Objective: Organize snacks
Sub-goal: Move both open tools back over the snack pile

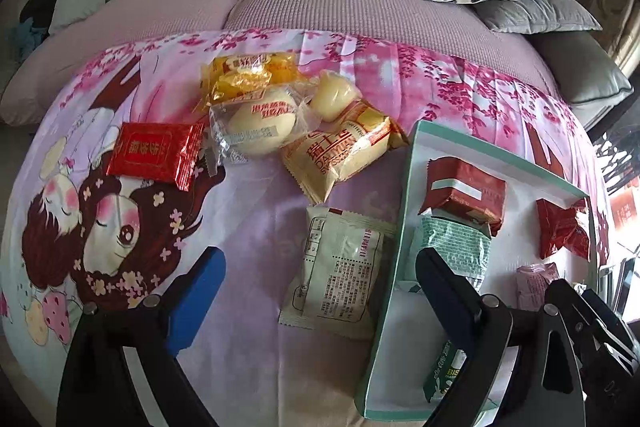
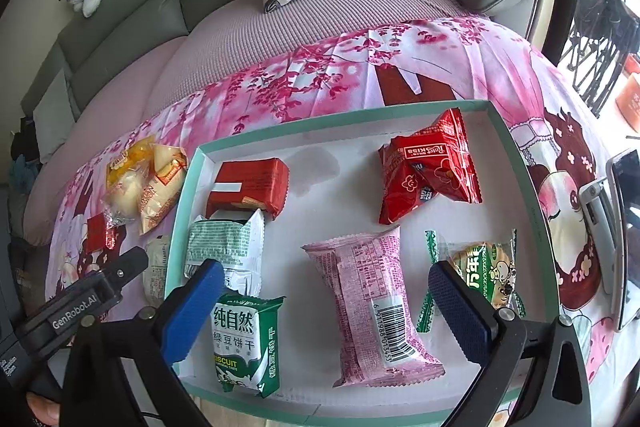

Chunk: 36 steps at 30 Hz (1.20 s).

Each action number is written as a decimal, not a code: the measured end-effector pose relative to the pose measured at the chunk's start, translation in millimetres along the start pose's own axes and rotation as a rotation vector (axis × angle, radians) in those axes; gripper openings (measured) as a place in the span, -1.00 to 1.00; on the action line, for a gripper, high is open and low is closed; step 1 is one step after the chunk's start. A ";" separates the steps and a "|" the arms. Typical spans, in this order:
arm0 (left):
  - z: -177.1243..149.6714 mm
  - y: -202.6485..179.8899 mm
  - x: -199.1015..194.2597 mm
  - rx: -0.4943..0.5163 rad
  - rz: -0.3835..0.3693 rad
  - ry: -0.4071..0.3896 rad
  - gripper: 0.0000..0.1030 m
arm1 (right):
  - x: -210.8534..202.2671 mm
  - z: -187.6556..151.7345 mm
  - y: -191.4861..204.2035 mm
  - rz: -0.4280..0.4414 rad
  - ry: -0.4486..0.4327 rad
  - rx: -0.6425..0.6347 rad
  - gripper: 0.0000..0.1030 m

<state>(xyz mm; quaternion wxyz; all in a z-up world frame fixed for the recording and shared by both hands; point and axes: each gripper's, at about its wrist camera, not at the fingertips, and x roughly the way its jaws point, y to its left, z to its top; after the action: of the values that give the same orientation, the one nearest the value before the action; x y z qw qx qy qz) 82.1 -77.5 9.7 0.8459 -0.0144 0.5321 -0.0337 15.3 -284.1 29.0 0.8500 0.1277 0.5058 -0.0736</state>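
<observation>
Mid-sort: the teal tray (image 2: 516, 163) at frame centre holds six packets, while the pale packet (image 1: 336, 271) lies outside, left of its wall. Both claws, left claw (image 1: 320, 291) and right claw (image 2: 326, 303), gape released (nothing gripped). Next: left claw closes on the pale packet.

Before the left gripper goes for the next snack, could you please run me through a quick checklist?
1. Left gripper open, nothing between its fingers: ok.
2. Right gripper open and holding nothing: ok.
3. Pale packet lying flat on the cloth between the left fingers, beside the tray: ok.
4. Tray has bare floor left for another snack: ok.
5. Right left finger reaching over the tray rim: not ok.
6. Packet's weight: cannot tell.
</observation>
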 end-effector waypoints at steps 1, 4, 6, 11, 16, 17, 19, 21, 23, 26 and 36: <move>0.7 -0.5 -3.0 0.014 -0.002 -0.006 0.86 | -1.4 0.3 1.9 0.004 -0.004 -0.004 1.00; 4.5 4.6 -11.0 0.031 0.009 -0.029 0.87 | -6.2 0.0 9.4 0.019 -0.020 -0.019 1.00; 7.3 14.0 -14.3 0.030 0.024 -0.036 0.86 | -7.9 -0.7 16.8 0.029 -0.028 -0.026 1.00; 8.4 51.1 -17.0 0.037 0.097 -0.034 0.86 | -7.2 -6.1 44.1 0.056 -0.026 -0.075 1.00; 8.1 92.9 -19.3 -0.024 0.156 -0.028 0.86 | -2.5 -19.5 78.8 0.120 -0.016 -0.163 1.00; 9.0 99.8 -20.4 -0.043 0.148 -0.028 0.86 | -1.6 -23.5 86.0 0.131 -0.014 -0.184 1.00; 10.3 110.5 -21.9 -0.070 0.136 -0.027 0.86 | 0.3 -30.5 97.7 0.148 -0.010 -0.218 1.00; 10.5 118.8 -22.3 -0.084 0.133 -0.024 0.86 | 3.1 -36.2 107.2 0.157 -0.006 -0.235 1.00; 10.2 123.6 -21.8 -0.096 0.132 -0.019 0.86 | 7.1 -39.8 116.2 0.164 0.001 -0.248 0.99; 10.4 129.3 -20.4 -0.106 0.128 -0.010 0.86 | 13.1 -44.1 128.4 0.173 0.017 -0.274 0.88; 10.0 137.3 20.6 -0.097 0.130 0.094 0.86 | 29.0 -47.1 148.5 0.187 0.083 -0.312 0.53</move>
<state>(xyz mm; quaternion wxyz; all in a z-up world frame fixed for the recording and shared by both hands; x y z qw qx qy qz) 105.7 57.8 -12.8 0.8188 -0.0189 0.5719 0.0466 27.3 -128.1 3.3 0.8410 0.0438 0.5315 0.0906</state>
